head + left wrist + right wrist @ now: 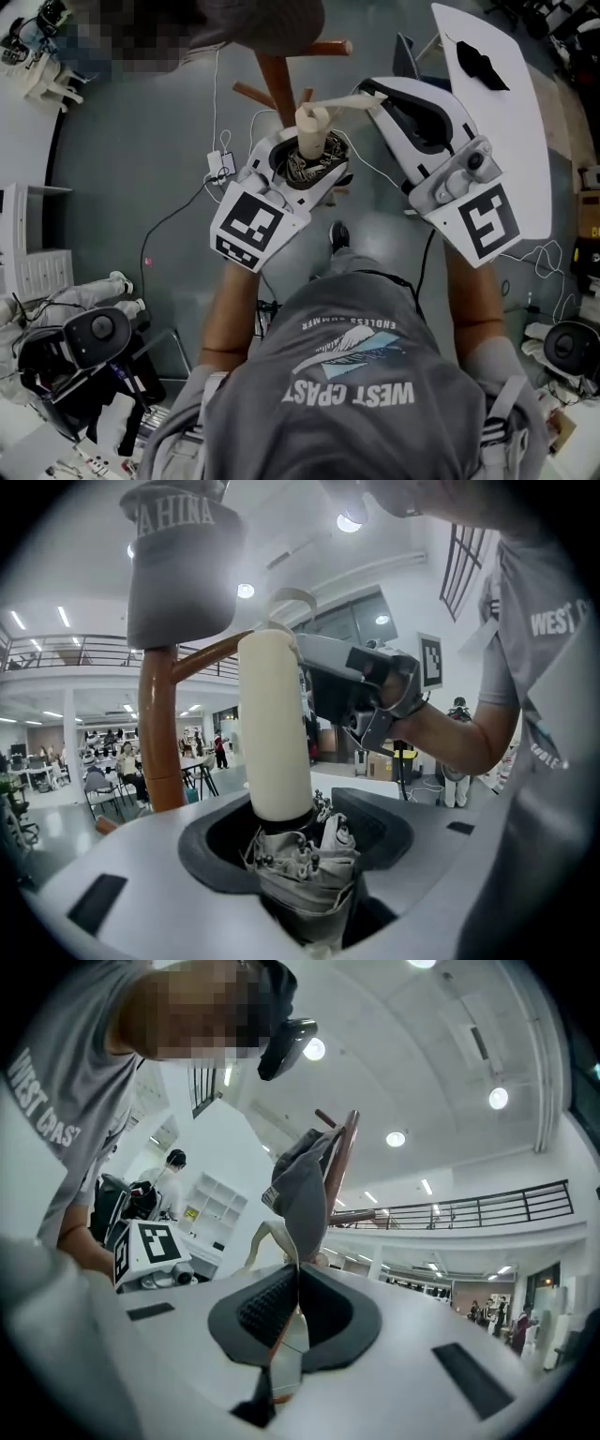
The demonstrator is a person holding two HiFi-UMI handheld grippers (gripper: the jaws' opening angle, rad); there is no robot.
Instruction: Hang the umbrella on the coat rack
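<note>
A folded umbrella stands upright, its cream handle [312, 127] [274, 724] on top and its grey folded canopy [305, 869] wedged between the jaws of my left gripper [309, 167] [309, 855], which is shut on it. A cream wrist strap [347, 101] [262, 1234] runs from the handle top to my right gripper [372, 94] [298, 1288], whose jaws are shut on it. The brown wooden coat rack [277, 75] [155, 733] stands just behind the umbrella, with a grey cap [178, 564] [305, 1185] hanging on it. One bare peg [323, 47] sticks out to the right.
A white table [497, 112] lies beyond my right gripper. Cables [178, 216] trail over the grey floor. Dark equipment and clutter [84, 347] sit at the lower left, and a white shelf unit [33, 272] stands at the left edge.
</note>
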